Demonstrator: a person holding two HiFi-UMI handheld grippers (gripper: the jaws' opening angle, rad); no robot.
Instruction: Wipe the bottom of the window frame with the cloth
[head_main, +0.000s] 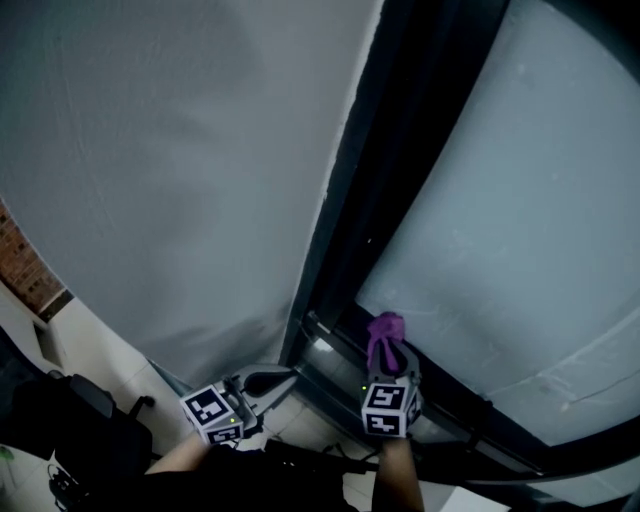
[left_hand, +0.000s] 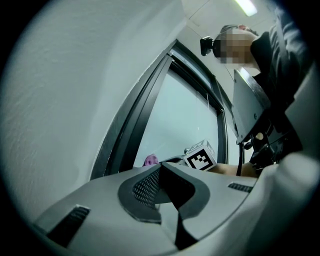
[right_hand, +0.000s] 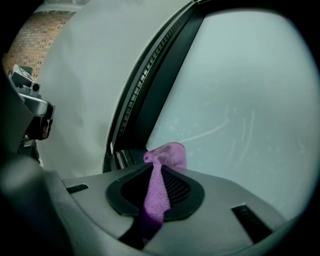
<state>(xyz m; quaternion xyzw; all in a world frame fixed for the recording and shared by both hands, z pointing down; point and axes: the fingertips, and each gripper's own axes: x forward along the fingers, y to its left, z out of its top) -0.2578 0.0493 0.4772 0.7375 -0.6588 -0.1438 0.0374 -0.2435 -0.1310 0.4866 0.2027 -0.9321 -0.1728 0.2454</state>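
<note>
A purple cloth (head_main: 385, 336) is pinched in my right gripper (head_main: 388, 366), which is shut on it. The cloth's bunched end (right_hand: 166, 154) sticks out past the jaws and sits at the bottom rail of the dark window frame (head_main: 468, 415), near its left corner (right_hand: 125, 156). I cannot tell whether it touches the rail. My left gripper (head_main: 279, 379) hangs lower left, by the foot of the frame's upright, shut with nothing in it (left_hand: 163, 173). In the left gripper view, the cloth (left_hand: 150, 160) and the right gripper's marker cube (left_hand: 201, 155) show beyond the jaws.
A white wall (head_main: 170, 150) fills the left, and frosted glass (head_main: 520, 220) the right. The frame's dark upright (head_main: 400, 150) stands between them. A brick patch (head_main: 22, 262) and dark gear on the floor (head_main: 75, 435) lie at lower left. A grey panel (left_hand: 247, 107) stands near the person.
</note>
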